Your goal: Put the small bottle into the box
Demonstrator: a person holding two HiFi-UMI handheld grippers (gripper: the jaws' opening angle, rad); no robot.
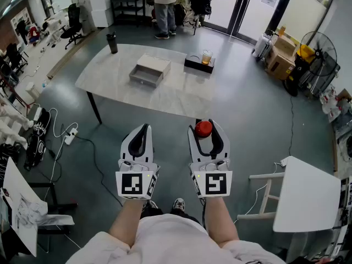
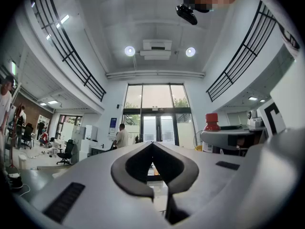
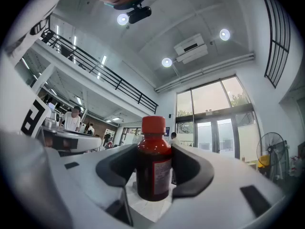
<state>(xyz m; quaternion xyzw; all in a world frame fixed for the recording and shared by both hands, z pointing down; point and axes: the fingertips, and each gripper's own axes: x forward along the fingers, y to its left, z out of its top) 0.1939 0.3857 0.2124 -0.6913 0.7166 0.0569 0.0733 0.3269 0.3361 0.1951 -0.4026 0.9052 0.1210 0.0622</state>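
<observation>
A small dark-red bottle (image 3: 153, 161) with a red cap (image 1: 204, 128) stands upright between the jaws of my right gripper (image 1: 205, 132), which is shut on it. In the left gripper view the same bottle (image 2: 211, 128) shows at the right. My left gripper (image 1: 141, 135) is beside the right one, shut with nothing in it; its tips (image 2: 153, 149) meet. Both grippers hover over the floor, short of the table's near edge. The open grey box (image 1: 149, 71) lies on the white table (image 1: 132, 87), well ahead of both grippers.
On the table also stand a dark tumbler (image 1: 112, 43) at the far left corner and a black tray with a cup of amber drink (image 1: 206, 56) at the far right. A white side table (image 1: 305, 194) is at my right. Cables (image 1: 66, 139) lie on the floor at left.
</observation>
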